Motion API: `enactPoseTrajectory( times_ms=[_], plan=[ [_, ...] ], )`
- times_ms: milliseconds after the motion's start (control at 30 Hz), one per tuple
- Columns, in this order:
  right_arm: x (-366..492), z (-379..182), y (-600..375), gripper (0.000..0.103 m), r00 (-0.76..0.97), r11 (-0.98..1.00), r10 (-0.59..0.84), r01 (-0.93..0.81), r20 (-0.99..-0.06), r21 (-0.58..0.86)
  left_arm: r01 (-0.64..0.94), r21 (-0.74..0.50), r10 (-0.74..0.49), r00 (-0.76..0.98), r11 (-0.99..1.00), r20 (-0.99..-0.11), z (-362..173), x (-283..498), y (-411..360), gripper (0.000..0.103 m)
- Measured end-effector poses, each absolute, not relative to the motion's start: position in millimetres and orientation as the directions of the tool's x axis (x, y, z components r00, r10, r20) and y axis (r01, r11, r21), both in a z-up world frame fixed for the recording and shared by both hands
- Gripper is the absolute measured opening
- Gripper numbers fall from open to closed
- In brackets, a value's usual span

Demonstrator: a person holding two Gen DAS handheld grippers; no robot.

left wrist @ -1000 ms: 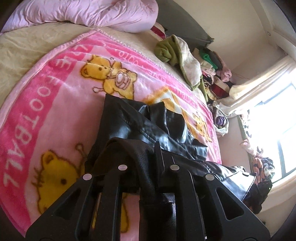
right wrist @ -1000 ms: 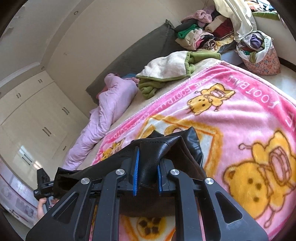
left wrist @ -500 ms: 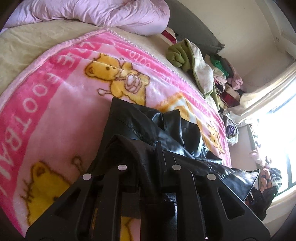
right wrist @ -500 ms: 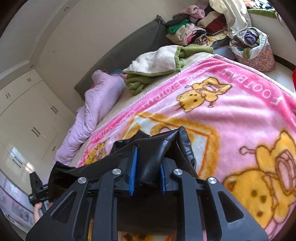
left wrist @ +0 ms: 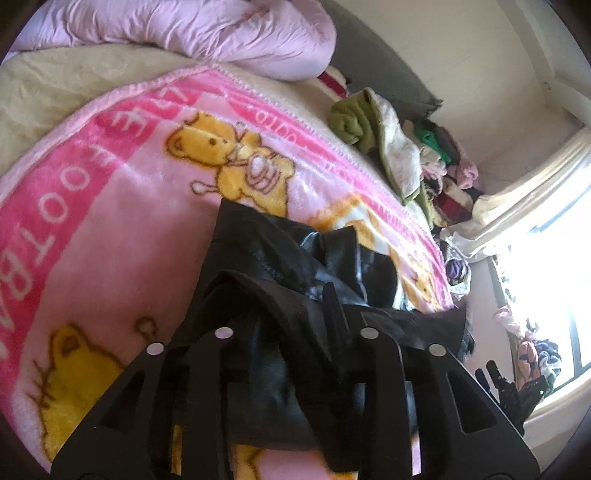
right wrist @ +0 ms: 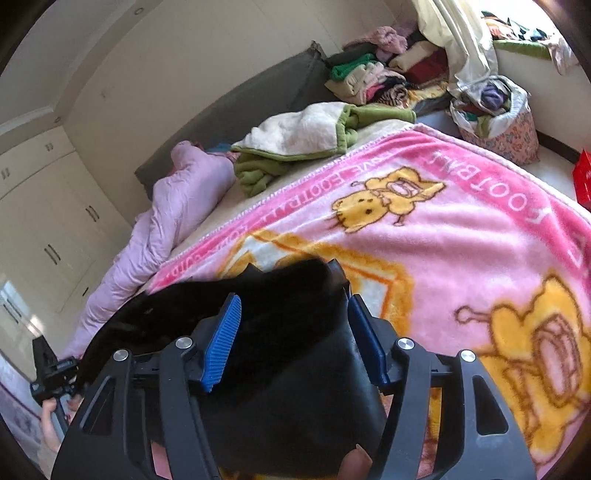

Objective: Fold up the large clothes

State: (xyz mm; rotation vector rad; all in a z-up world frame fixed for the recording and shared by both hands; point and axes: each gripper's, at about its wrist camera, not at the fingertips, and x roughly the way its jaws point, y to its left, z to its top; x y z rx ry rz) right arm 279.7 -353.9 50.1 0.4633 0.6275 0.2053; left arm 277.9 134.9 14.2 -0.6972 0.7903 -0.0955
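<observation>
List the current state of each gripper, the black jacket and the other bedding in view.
Right gripper: open, blue pads apart.
Left gripper: shut on black jacket.
Black jacket: crumpled on the pink blanket.
Pink blanket: spread flat.
Lilac duvet: bunched up.
Green blanket: loosely folded.

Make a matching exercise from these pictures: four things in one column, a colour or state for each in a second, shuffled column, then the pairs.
Things:
1. right tongs
2. left tongs
3. quilt
4. blanket

Colour or state:
A. lilac, bunched by the headboard
B. open, pads apart
C. pink with yellow bears
D. shut on the jacket

Pairs: 1-B, 2-D, 3-A, 4-C
</observation>
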Motion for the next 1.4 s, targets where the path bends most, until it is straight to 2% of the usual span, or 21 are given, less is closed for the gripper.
enactPoseTrajectory(
  times_ms=[100, 300, 367, 400, 467, 533, 733, 967, 1067, 1133, 1167, 1200, 1233, 1267, 1400],
  plan=[
    [271.9, 48.9, -356.2, 0.064, 0.793, 0.903, 0.299, -0.056, -0.531, 0.425, -0.148, -0.607, -0.323, 0.736, 0.781, -0.595, 20.4, 271.8, 131.0, 0.028],
    [269.6, 33.8, -350.1, 0.065, 0.754, 0.949, 0.248, -0.061, -0.609, 0.311, -0.109, -0.621, -0.333, 0.766, 0.776, -0.550, 22.4, 266.5, 126.9, 0.040],
    [272.1, 29.1, -347.5, 0.065, 0.743, 0.952, 0.249, -0.069, -0.622, 0.299, -0.110, -0.614, -0.308, 0.787, 0.782, -0.534, 24.7, 263.5, 129.0, 0.044],
    [275.2, 26.7, -346.5, 0.066, 0.739, 0.955, 0.240, -0.063, -0.630, 0.289, -0.109, -0.606, -0.290, 0.802, 0.788, -0.522, 27.6, 260.9, 130.6, 0.049],
    [281.2, 22.8, -345.4, 0.066, 0.732, 0.957, 0.238, -0.063, -0.638, 0.285, -0.107, -0.583, -0.261, 0.819, 0.805, -0.510, 33.8, 257.3, 132.9, 0.052],
    [290.5, 19.1, -343.4, 0.066, 0.727, 0.961, 0.226, -0.055, -0.649, 0.272, -0.119, -0.547, -0.224, 0.824, 0.829, -0.520, 36.4, 255.8, 135.2, 0.052],
    [324.2, 10.5, -332.5, 0.069, 0.703, 0.973, 0.184, -0.030, -0.687, 0.230, -0.192, -0.334, -0.060, 0.784, 0.923, -0.617, 26.1, 270.9, 132.8, 0.052],
    [359.0, 6.1, -329.2, 0.069, 0.693, 0.970, 0.179, -0.008, -0.699, 0.242, -0.140, -0.224, -0.070, 0.682, 0.964, -0.728, -4.7, 312.6, 122.4, 0.049],
    [370.8, 5.3, -327.4, 0.068, 0.691, 0.970, 0.186, -0.016, -0.698, 0.242, -0.124, -0.198, -0.069, 0.660, 0.972, -0.748, -15.0, 326.3, 117.1, 0.048],
    [374.9, 4.3, -325.1, 0.058, 0.692, 0.972, 0.189, -0.032, -0.696, 0.233, -0.105, -0.193, -0.079, 0.655, 0.975, -0.751, -18.8, 329.8, 112.0, 0.027],
    [375.9, 3.8, -323.6, 0.041, 0.694, 0.973, 0.190, -0.039, -0.694, 0.227, -0.094, -0.171, -0.069, 0.654, 0.981, -0.753, -20.2, 330.5, 107.8, 0.022],
    [375.8, 4.1, -321.9, 0.023, 0.699, 0.973, 0.198, -0.054, -0.687, 0.225, -0.087, -0.153, -0.059, 0.659, 0.984, -0.750, -19.8, 329.6, 104.0, 0.013],
    [373.6, 6.0, -321.2, 0.019, 0.710, 0.974, 0.194, -0.057, -0.677, 0.220, -0.077, -0.138, -0.051, 0.668, 0.987, -0.742, -17.8, 326.6, 101.8, 0.007],
    [370.5, 9.1, -321.7, 0.014, 0.723, 0.972, 0.201, -0.065, -0.661, 0.225, -0.074, -0.137, -0.050, 0.679, 0.988, -0.732, -13.7, 325.0, 100.9, 0.006],
    [362.6, 28.4, -328.1, 0.011, 0.774, 0.954, 0.241, -0.079, -0.586, 0.288, -0.074, -0.186, -0.073, 0.733, 0.980, -0.676, 13.1, 316.2, 105.9, 0.005]
  ],
)
